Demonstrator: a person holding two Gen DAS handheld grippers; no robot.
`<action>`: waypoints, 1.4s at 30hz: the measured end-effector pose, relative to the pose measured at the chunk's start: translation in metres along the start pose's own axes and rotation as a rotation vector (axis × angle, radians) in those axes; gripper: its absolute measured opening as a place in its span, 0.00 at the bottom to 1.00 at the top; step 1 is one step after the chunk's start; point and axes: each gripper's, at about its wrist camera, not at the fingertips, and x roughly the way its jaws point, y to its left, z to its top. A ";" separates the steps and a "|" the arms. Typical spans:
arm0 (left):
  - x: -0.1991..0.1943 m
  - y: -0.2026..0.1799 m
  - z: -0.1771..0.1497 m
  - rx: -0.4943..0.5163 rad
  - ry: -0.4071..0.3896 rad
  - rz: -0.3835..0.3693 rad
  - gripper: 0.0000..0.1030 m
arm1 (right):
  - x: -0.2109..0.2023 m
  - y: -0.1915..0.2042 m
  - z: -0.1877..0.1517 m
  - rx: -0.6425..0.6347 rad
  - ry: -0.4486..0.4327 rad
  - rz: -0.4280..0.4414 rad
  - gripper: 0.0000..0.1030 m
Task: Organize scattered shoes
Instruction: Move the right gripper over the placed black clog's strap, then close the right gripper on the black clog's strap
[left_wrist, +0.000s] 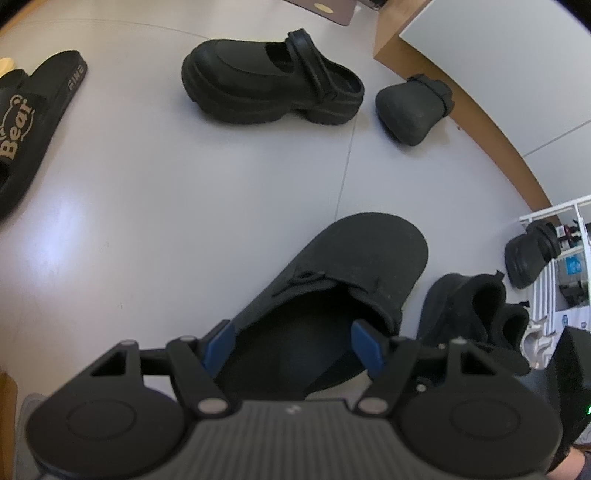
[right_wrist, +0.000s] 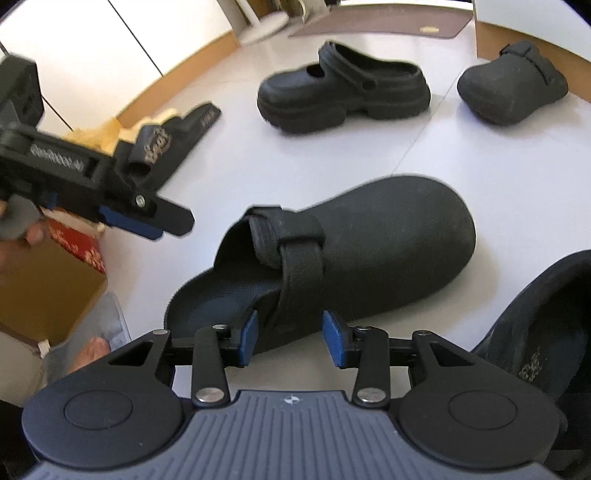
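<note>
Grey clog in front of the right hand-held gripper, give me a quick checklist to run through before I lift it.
1. Sidewall of the grey clog sits between the pads of the right hand-held gripper: ok.
2. Pads pressing firmly on it: cannot tell.
3. Left hand-held gripper out of the way: ok, it hovers open beside the heel end, not touching.
4. Strap lying over the upper, nothing caught on it: ok.
5. Black shoe on the right apart from the clog: ok, floor shows between them.
6. Matching clog located: ok, on the floor by the far wall.
</note>
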 end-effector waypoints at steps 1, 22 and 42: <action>0.000 0.000 0.000 0.000 -0.001 0.000 0.70 | -0.001 -0.001 0.001 -0.001 -0.006 0.003 0.41; -0.006 0.006 -0.003 -0.021 -0.011 0.008 0.70 | 0.006 0.002 0.010 0.034 -0.043 0.027 0.48; -0.003 0.006 -0.006 -0.038 -0.007 0.020 0.70 | 0.012 -0.005 0.011 0.092 -0.077 0.072 0.25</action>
